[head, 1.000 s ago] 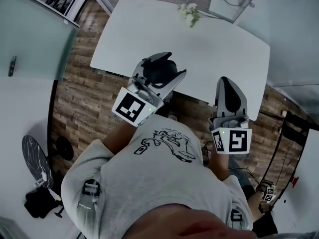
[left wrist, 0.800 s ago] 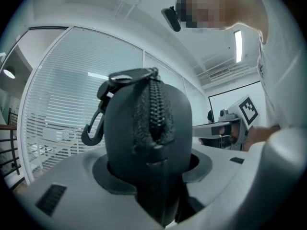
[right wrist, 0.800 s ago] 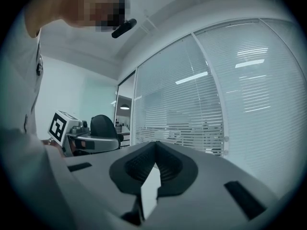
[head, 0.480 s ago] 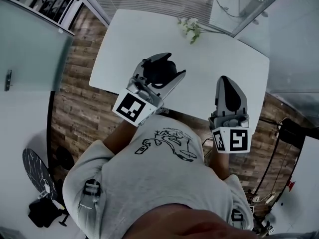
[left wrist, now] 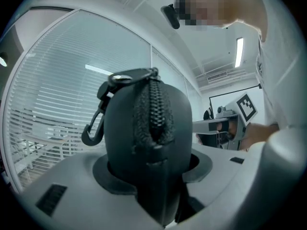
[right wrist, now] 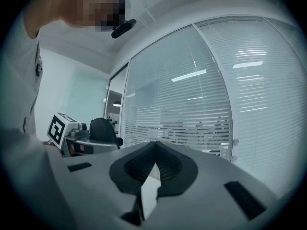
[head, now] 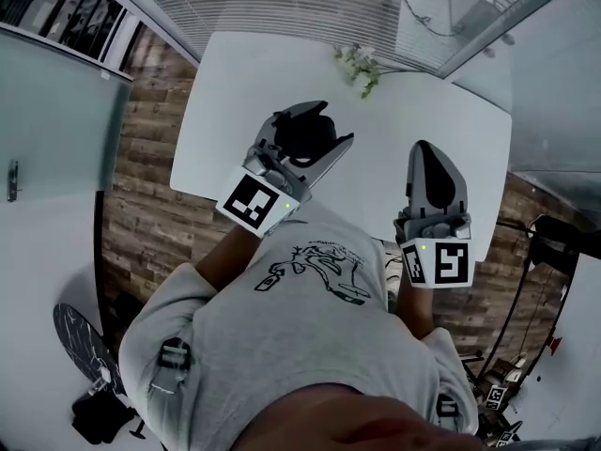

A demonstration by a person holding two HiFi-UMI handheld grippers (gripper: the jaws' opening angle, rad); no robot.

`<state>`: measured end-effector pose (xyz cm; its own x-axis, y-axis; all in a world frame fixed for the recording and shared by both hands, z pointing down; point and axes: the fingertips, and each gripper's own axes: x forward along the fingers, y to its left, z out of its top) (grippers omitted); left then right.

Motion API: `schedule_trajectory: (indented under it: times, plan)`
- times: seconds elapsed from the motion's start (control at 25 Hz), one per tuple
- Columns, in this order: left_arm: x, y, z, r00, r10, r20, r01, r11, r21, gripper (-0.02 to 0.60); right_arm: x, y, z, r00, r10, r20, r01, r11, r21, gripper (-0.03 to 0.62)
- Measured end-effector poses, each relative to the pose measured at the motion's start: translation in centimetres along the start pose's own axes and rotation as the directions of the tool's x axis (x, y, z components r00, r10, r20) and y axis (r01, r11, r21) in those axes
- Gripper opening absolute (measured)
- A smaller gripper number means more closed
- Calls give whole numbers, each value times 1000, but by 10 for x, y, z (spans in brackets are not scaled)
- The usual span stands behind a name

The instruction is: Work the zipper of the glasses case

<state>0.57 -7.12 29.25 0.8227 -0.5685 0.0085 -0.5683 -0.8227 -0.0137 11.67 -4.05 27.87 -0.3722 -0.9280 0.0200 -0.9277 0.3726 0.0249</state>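
L tool [head: 317, 128] holds black glasses case [head: 297, 139] over white desk [head: 235, 83]. R tool [head: 424, 150] near it, jaws together. Flowers [head: 361, 61] on desk.

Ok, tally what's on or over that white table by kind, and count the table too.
Tools: 2 (left tool, right tool)
Case: 1
Flower bunch: 1
Table: 1
Total: 5
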Motion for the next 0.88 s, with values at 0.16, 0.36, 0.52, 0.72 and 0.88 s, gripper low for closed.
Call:
schedule_trajectory:
  times: [0.16, 0.36, 0.52, 0.72, 0.88]
  plan:
    - [6, 7, -5, 1000, -20, -25, 20, 1000, -4, 229, 10, 0, 2, 1000, -4, 2, 4, 1000, -7, 5]
    - [15, 12, -17, 997, -40, -72, 41, 999, 13, 229, 16, 1, 3, 1000, -2, 2, 2, 1000, -18, 5]
    - [24, 11, -27, 992, -60, -108, 64, 997, 31, 229, 21, 5, 7, 1000, 24, 16, -24, 999, -23, 6]
    - [33, 11, -45, 981, -85, -172, 93, 995, 41, 229, 33, 26, 10, 994, 111, 21, -110, 993, -47, 8]
    - [39, 9, -66, 961, -114, -251, 132, 990, 57, 229, 44, 52, 15, 978, 206, 28, -204, 976, -76, 46]
